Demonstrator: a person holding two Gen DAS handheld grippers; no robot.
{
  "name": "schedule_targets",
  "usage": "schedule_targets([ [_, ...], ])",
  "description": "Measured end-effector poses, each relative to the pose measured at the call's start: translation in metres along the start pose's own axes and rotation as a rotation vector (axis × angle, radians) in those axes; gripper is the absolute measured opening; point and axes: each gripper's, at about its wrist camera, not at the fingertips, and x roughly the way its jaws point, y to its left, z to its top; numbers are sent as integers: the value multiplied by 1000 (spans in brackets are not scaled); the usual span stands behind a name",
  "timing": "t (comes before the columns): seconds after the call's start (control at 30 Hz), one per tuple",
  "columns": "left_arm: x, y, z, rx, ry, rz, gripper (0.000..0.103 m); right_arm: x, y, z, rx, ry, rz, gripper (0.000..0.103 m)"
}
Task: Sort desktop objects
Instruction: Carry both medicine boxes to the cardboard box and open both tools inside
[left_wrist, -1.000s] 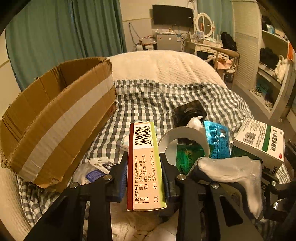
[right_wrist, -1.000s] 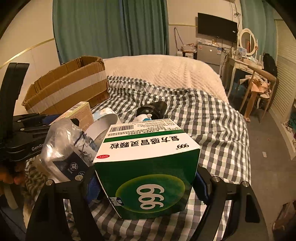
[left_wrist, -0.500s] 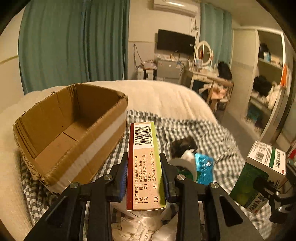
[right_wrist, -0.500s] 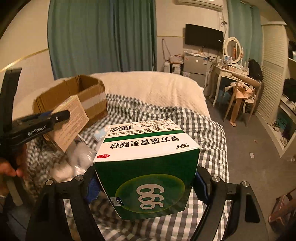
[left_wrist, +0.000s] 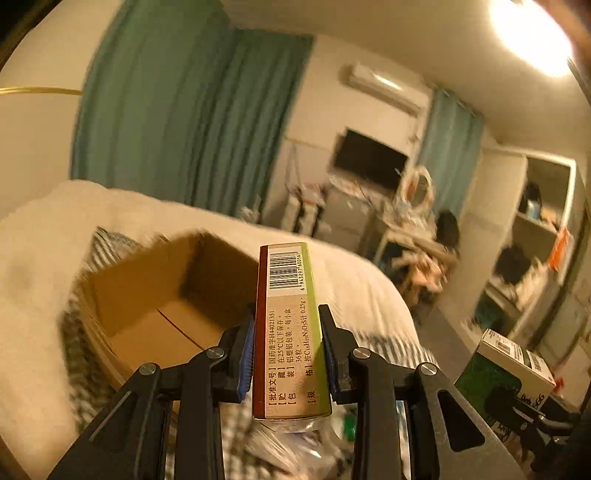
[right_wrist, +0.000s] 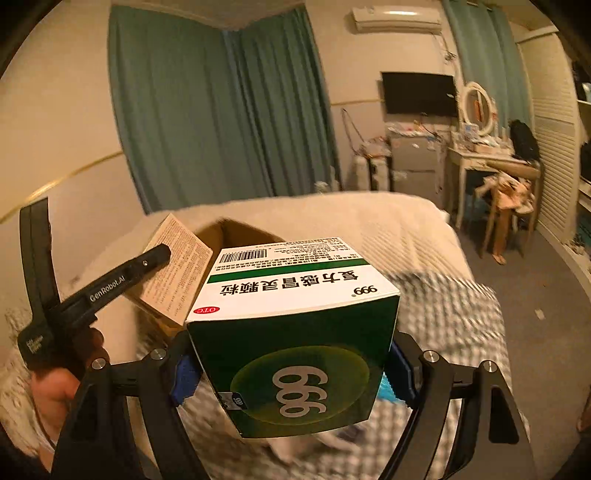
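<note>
My left gripper (left_wrist: 288, 350) is shut on a slim tan and green medicine box (left_wrist: 290, 328), held upright in the air above the near rim of the open cardboard box (left_wrist: 155, 295). My right gripper (right_wrist: 291, 365) is shut on a larger green and white 999 medicine box (right_wrist: 295, 325), also lifted off the bed. In the right wrist view the left gripper (right_wrist: 92, 291) and its slim box (right_wrist: 177, 273) hang in front of the cardboard box (right_wrist: 236, 230). The green box (left_wrist: 506, 365) shows at the lower right of the left wrist view.
The cardboard box sits on a bed with a cream blanket (right_wrist: 332, 218) and a checked cloth (right_wrist: 443, 306). Blurred small items (left_wrist: 295, 450) lie on the cloth below the grippers. A hand (right_wrist: 55, 376) holds the left gripper. A dresser, chair and shelves stand at the right.
Both grippers have risen from the pile with their boxes. The left one has swung left toward the cardboard box, whose inside now lies just beyond its held box.
</note>
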Motion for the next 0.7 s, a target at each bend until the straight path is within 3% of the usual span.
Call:
schedule_targets([
  [0.13,-2,38,41,-31,-50,43,31,27,41,27,-2,-35,53,80],
  [0.3,19,79,69,-77,-31,34,31,80,75,51,55,-37,125,80],
  [0.4,40,99,52,-101,5,46,31,116,89,52,70,-13,136,80],
  [0.53,76,124,23,-109,116,23,31,163,94,47,60,41,119,80],
  [0.7,85,128,13,-100,121,46,31,198,93,42,104,65,108,81],
])
